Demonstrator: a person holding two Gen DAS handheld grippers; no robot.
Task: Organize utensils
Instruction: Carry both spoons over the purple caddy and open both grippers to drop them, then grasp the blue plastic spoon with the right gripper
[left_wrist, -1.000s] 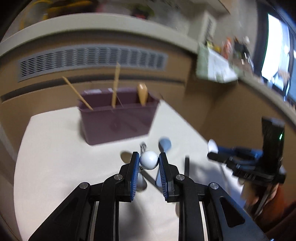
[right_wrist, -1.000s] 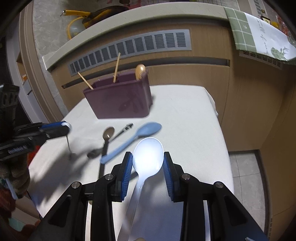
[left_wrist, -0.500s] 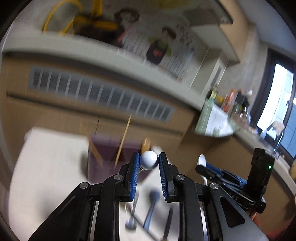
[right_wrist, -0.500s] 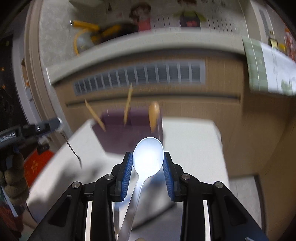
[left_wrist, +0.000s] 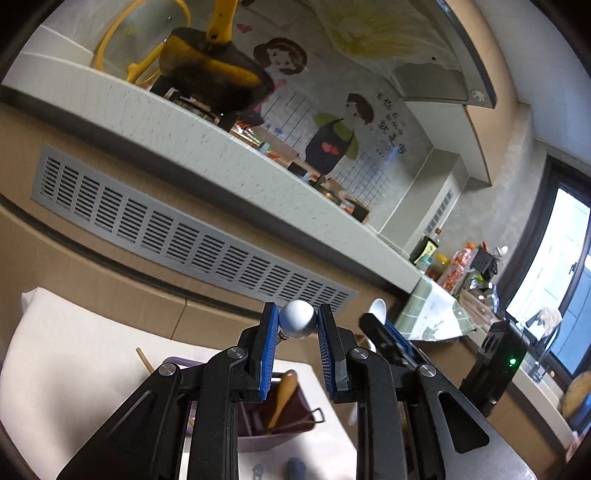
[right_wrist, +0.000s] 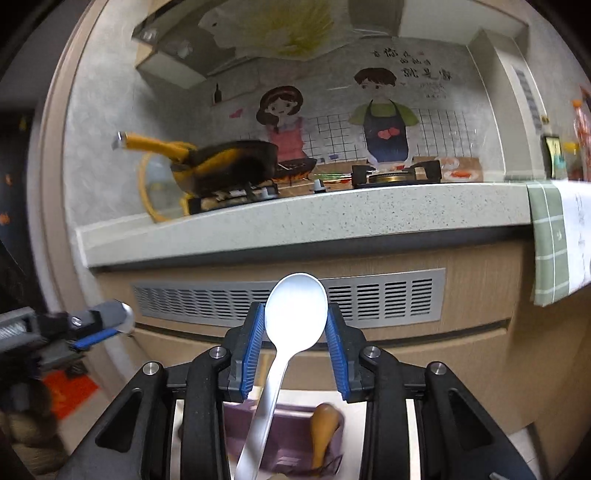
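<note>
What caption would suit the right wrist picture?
Right gripper holding a white spoon bowl-up above a purple utensil bin, facing a kitchen counter.

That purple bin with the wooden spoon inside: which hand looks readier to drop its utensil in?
Probably right: its white spoon hangs handle-down over the purple bin; the left gripper only pinches a ball-shaped end.

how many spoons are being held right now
2. A white spoon is clamped by its bowl in the right gripper. A spoon with a round metal bowl sits in the left gripper. More utensils stand in the purple bin below, partly hidden.
</note>
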